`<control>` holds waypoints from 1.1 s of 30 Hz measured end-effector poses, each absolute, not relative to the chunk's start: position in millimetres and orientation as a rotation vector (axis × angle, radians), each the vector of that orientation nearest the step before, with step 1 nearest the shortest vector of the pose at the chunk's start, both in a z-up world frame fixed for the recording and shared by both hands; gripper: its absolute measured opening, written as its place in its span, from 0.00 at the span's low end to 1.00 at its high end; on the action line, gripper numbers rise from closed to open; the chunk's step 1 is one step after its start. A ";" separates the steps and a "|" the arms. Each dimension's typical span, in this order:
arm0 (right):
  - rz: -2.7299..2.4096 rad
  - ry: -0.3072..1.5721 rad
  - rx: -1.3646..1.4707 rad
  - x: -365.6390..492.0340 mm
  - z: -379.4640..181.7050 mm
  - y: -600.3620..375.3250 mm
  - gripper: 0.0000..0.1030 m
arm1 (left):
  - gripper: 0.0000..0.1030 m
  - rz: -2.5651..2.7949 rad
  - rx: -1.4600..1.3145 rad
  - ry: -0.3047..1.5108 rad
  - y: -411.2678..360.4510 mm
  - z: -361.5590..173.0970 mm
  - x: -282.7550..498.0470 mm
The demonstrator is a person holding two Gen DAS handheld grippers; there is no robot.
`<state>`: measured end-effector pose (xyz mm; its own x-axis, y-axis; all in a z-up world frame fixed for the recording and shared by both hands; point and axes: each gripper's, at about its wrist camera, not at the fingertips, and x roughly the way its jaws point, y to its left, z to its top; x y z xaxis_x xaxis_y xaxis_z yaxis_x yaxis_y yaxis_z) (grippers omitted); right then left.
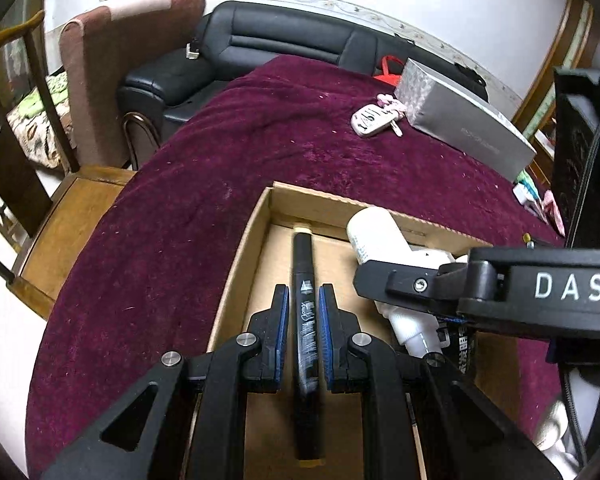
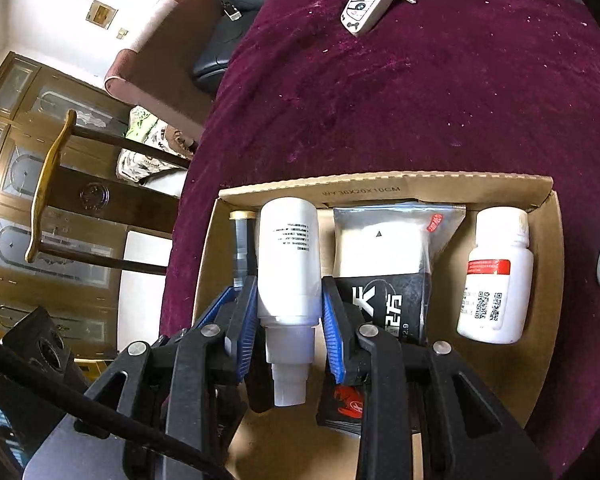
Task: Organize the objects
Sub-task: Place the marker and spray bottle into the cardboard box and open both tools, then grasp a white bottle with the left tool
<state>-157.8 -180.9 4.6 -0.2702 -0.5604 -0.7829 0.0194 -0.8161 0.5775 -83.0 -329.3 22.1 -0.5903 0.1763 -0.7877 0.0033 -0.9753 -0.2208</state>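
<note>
Marker [image 1: 305,312] is clamped in my left gripper [image 1: 304,300] over the cardboard box [image 1: 236,280] (right gripper [image 2: 290,300] grips a white bottle [image 2: 288,256]).

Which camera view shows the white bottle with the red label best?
The right wrist view. There the white bottle with the red label lies fully visible at the right side of the cardboard box, label and codes showing. The left wrist view does not show it; the right gripper blocks that area.

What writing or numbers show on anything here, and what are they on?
"DAS": right gripper body.
"WY 30X20X10CM": cardboard box inner wall.
"2.9": black pouch; its large characters are partly hidden.
Marker script, spray bottle print, pill bottle label: too small to read.
</note>
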 end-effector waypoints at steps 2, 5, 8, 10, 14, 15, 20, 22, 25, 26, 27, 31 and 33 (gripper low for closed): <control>-2.146 -0.659 1.610 -158.0 4.8 -181.4 0.27 | 0.12 2.703 -1.362 -0.340 -333.0 25.1 -80.4; -2.166 -0.651 1.605 -156.6 5.7 -183.1 0.28 | 0.15 2.713 -1.336 -0.374 -338.7 31.9 -76.0; -2.187 -0.597 1.584 -153.7 10.2 -186.9 0.36 | 0.34 2.701 -1.312 -0.438 -345.6 39.0 -69.1; -2.197 -0.574 1.565 -151.8 15.1 -188.6 0.42 | 0.36 2.696 -1.301 -0.469 -350.3 43.3 -63.8; -2.234 -0.524 1.509 -143.0 33.4 -179.2 0.42 | 0.37 2.689 -1.266 -0.541 -358.4 54.7 -47.6; -2.243 -0.514 1.491 -139.0 39.1 -174.2 0.42 | 0.38 2.687 -1.249 -0.557 -359.4 58.9 -42.4; -2.317 -0.450 1.392 -105.3 69.0 -130.4 0.44 | 0.42 2.655 -1.164 -0.608 -345.2 82.2 -20.6; -2.348 -0.455 1.358 -88.4 75.5 -101.7 0.46 | 0.47 2.631 -1.135 -0.586 -327.7 91.8 -13.8; -2.412 -0.483 1.322 -67.4 81.6 -63.6 0.47 | 0.48 2.577 -1.112 -0.540 -296.1 101.2 -6.4; -2.436 -0.491 1.311 -60.9 82.8 -50.8 0.47 | 0.48 2.554 -1.110 -0.523 -284.7 102.9 -5.2; -2.468 -0.500 1.297 -53.3 83.0 -35.8 0.47 | 0.48 2.529 -1.115 -0.506 -270.7 103.6 -4.4; -2.567 -0.553 1.252 -28.0 78.9 17.1 0.52 | 0.48 2.467 -1.153 -0.417 -213.6 97.2 -4.5; -2.606 -0.589 1.235 -18.0 71.7 41.1 0.53 | 0.48 2.434 -1.199 -0.397 -185.3 88.7 -9.2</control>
<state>-18.0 41.1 71.7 -0.6317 -0.3404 -0.6965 0.0079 -0.9012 0.4333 -9.2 -185.3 88.7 -0.5537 0.4669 -0.6895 -0.2239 -0.8810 -0.4168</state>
